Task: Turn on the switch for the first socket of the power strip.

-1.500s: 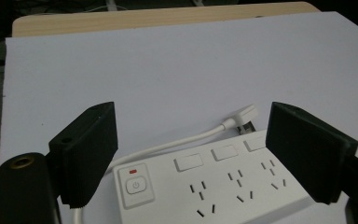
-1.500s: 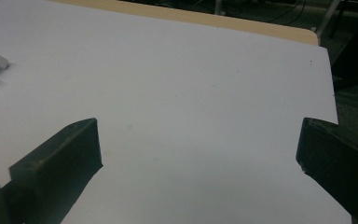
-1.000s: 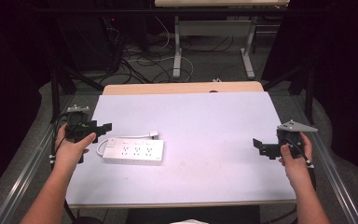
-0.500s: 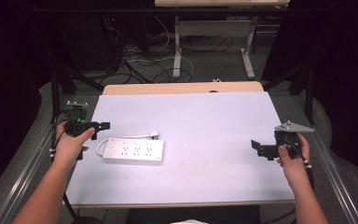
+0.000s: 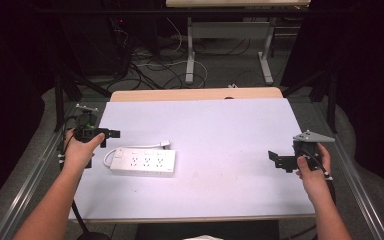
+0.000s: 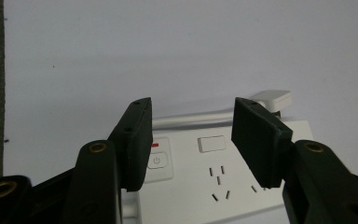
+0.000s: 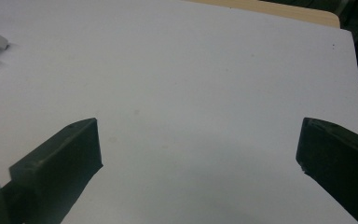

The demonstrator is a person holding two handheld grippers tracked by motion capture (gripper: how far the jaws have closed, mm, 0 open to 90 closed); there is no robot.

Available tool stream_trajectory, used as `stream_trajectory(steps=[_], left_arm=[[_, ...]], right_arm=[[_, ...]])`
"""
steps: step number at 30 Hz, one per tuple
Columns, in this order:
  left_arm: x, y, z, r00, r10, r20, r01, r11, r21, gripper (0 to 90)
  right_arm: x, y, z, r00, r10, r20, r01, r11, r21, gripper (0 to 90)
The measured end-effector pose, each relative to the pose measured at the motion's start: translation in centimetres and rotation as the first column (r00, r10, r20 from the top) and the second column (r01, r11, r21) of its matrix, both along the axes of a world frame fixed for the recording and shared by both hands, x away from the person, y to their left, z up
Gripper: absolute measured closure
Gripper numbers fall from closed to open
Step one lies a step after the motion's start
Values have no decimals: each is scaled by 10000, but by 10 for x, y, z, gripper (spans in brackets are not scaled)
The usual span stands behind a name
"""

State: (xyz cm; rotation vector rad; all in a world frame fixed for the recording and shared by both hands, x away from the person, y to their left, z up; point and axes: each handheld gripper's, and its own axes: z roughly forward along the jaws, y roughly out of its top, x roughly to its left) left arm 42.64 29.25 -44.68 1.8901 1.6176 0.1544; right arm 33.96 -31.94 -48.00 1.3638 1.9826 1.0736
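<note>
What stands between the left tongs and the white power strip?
Nothing visible. The left tongs hover just beside the power strip, their jaws having just been closing with nothing between them; only bare table separates them.

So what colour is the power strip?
White: the power strip shows best in the left gripper view.

Bright, evenly lit tabletop amid dark surroundings; soft focus.

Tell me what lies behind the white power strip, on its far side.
Behind the power strip its white cord runs along the table to a plug. In the left gripper view, one jaw covers part of the plug.
</note>
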Motion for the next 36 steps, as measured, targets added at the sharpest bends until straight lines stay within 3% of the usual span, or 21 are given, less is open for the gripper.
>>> stream_trajectory(steps=[1,5,7,17,27,30,36], left_arm=[[0,-2,-2,9999,150,27,-150,9999,14,506],[3,-2,-6,9999,-122,-116,124,9998,158,562],[3,-5,-9,9995,-97,-306,98,9999,33,586],[6,-15,-23,9986,-143,-502,159,9994,312,704],[9,-26,-36,9957,-156,-914,194,9990,409,759],[10,-29,-41,9965,-110,-830,144,9991,405,763],[11,-35,-47,9931,-97,-1170,155,9987,486,771]], right_arm=[[0,0,0,10000,10,15,-10,10000,-46,0],[0,1,0,10000,-46,29,46,10000,10,0],[0,1,0,10000,12,10,-12,10000,45,0],[0,0,-1,10000,25,-18,-25,10000,-40,0],[1,2,-2,10000,1,31,-1,10000,-66,0],[0,2,-3,10000,1,-14,-1,10000,-54,0],[1,3,-3,10000,9,-40,-9,10000,-62,0]])
